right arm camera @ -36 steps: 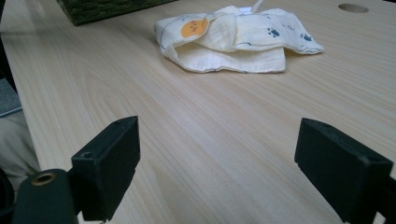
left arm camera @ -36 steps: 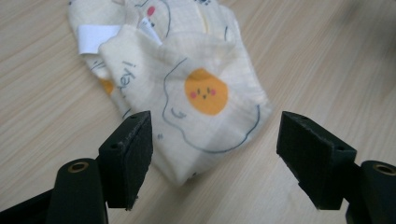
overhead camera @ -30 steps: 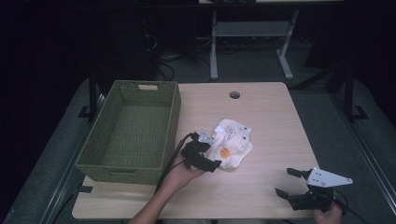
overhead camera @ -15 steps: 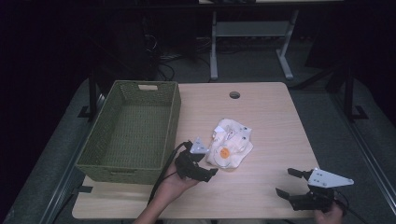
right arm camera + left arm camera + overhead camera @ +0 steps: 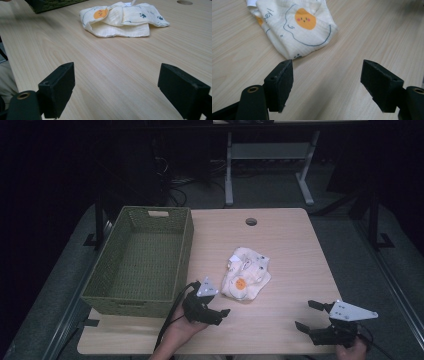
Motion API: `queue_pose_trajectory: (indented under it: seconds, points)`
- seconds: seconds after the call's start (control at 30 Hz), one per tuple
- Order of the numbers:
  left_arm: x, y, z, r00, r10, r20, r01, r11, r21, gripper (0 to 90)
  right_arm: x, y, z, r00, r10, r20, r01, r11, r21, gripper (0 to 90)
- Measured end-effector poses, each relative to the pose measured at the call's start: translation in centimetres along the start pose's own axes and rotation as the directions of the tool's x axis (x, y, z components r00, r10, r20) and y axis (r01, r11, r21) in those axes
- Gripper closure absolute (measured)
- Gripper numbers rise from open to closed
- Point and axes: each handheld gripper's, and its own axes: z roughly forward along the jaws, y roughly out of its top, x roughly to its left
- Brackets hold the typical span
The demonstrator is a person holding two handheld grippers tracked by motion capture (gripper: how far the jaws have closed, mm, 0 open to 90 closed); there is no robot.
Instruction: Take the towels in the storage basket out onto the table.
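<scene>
The folded cloth (image 5: 246,276) lies mid-table (image 5: 280,245), right of the empty basket (image 5: 142,257). The left gripper (image 5: 212,307), fingers released, sits just short of its near edge; approach low and pinch all layers together. The right gripper (image 5: 312,315) waits open, well apart.

No legible text, brand or number. The cream cloth (image 5: 297,27) bears only small unreadable marks beside an orange smiling-face print.
</scene>
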Motion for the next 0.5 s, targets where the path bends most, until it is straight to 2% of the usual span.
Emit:
queue_pose_trajectory:
  seconds: [0.1,0.2,0.3,0.5]
  points:
    - [0.1,-0.3,0.0,0.9999,-0.011,0.007,0.011,0.9999,-0.011,26.4,0.0,0.0,0.1,1.0000,-0.003,0.001,0.003,1.0000,0.007,13.8]
    - [0.0,-0.7,-0.2,1.0000,-0.002,0.008,0.002,0.9999,-0.015,26.3,0.1,0.0,0.1,1.0000,-0.004,0.000,0.004,1.0000,0.006,13.8]
    - [0.0,-1.2,-0.4,0.9999,-0.010,0.012,0.010,0.9994,-0.032,25.8,0.2,0.0,0.0,1.0000,-0.007,-0.001,0.007,1.0000,0.006,13.8]
    - [0.2,-1.9,-0.8,1.0000,0.004,-0.006,-0.004,0.9990,-0.045,23.7,0.6,0.1,0.4,0.9994,-0.031,-0.013,0.031,0.9992,0.024,13.8]
